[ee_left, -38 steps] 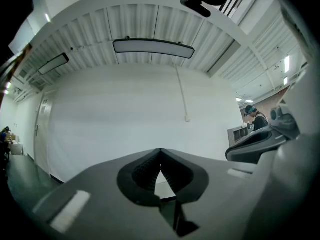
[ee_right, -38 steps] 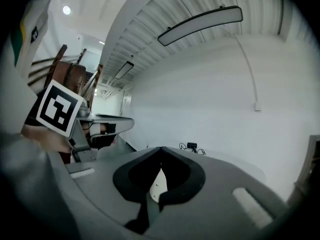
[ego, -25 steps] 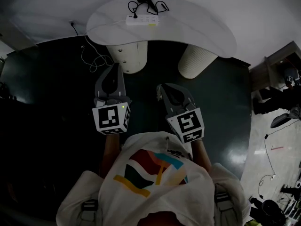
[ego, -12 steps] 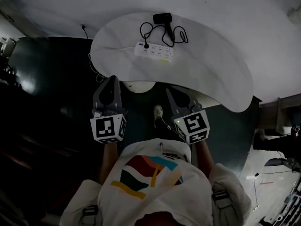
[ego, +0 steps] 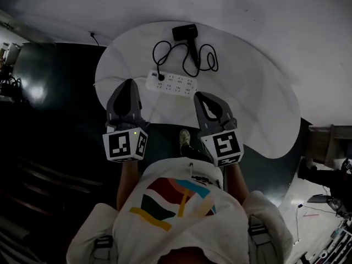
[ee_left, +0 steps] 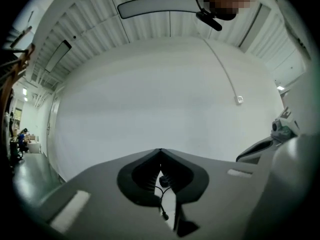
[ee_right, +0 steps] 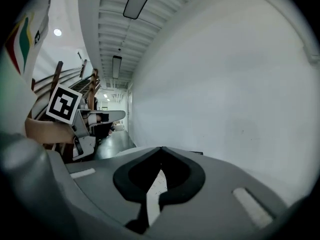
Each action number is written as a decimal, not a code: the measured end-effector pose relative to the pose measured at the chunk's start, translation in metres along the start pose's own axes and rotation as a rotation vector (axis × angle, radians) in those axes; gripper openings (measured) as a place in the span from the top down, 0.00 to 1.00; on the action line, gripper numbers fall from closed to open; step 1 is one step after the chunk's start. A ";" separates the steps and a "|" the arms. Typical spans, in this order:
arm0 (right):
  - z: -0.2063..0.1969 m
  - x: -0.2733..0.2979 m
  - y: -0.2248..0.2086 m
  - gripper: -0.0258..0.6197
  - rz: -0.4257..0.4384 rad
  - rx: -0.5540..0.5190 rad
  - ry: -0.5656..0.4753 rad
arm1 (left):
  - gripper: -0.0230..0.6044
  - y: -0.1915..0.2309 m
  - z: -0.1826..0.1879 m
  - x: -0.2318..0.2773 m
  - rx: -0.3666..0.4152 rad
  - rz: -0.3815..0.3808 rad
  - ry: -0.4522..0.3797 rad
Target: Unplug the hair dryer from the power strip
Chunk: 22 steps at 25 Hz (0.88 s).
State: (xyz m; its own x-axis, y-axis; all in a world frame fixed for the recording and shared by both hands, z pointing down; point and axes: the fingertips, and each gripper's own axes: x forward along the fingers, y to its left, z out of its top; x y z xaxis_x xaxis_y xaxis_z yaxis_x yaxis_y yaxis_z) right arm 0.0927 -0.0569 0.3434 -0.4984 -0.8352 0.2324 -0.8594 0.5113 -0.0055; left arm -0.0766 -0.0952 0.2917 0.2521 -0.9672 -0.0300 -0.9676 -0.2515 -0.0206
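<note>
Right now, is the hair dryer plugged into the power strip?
Plugged in: a black plug sits at the left end of the power strip, its cord looping to the hair dryer.

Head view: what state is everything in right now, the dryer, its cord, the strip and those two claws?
hair dryer, lying on the white table, untouched.
plug, seated in the power strip.
cord, loosely looped.
power strip, flat on the table.
left gripper, shut, empty.
right gripper, shut, empty.
</note>
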 end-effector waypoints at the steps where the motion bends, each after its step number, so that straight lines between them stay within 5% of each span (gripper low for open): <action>1: 0.000 0.006 -0.005 0.94 -0.001 0.002 0.009 | 0.96 -0.005 -0.003 0.009 0.003 -0.012 0.007; 11: 0.020 0.045 -0.035 0.94 -0.046 -0.021 -0.036 | 0.96 -0.001 0.001 0.069 0.070 -0.051 -0.016; 22: 0.055 0.066 -0.026 0.94 -0.077 -0.041 -0.113 | 0.96 -0.011 0.015 0.091 0.032 -0.154 -0.050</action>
State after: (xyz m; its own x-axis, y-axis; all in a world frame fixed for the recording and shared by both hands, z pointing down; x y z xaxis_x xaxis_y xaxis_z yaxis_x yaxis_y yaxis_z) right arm 0.0760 -0.1362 0.3056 -0.4428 -0.8886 0.1197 -0.8914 0.4507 0.0484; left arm -0.0429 -0.1799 0.2741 0.3985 -0.9142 -0.0741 -0.9168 -0.3947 -0.0606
